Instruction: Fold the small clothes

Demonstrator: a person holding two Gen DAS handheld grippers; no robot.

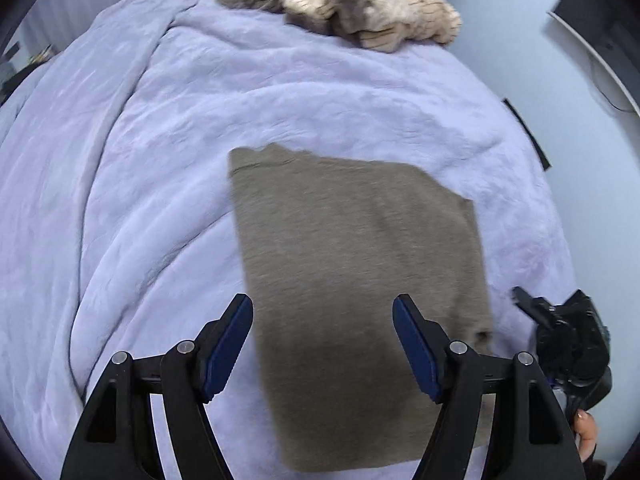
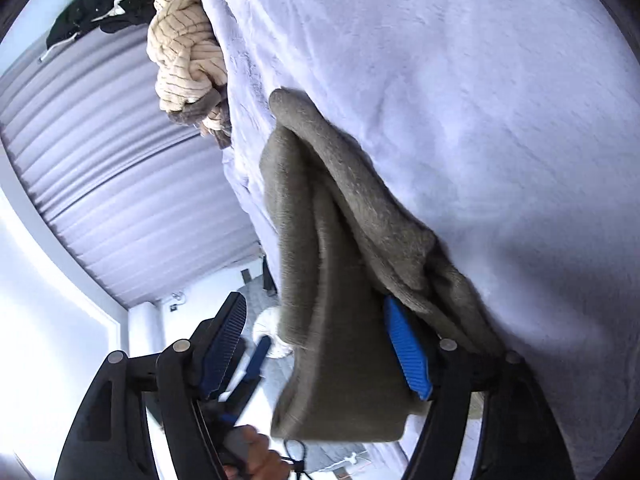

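Left gripper (image 1: 322,350): jaws wide, empty, above near end of grey cloth (image 1: 360,280) lying ahead on bed (image 1: 120,200). Right gripper (image 2: 316,344): wide, cloth edge draped between jaws, unclamped. Risk: lifted layer slips off, fold collapses.

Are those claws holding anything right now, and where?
Neither. Left gripper and right gripper are open; the grey garment merely drapes over a right finger.

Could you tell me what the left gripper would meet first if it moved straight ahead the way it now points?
Probably the flat grey-brown knit garment lying on the lilac plush blanket; the open left gripper points down at it, though the depth is unclear.
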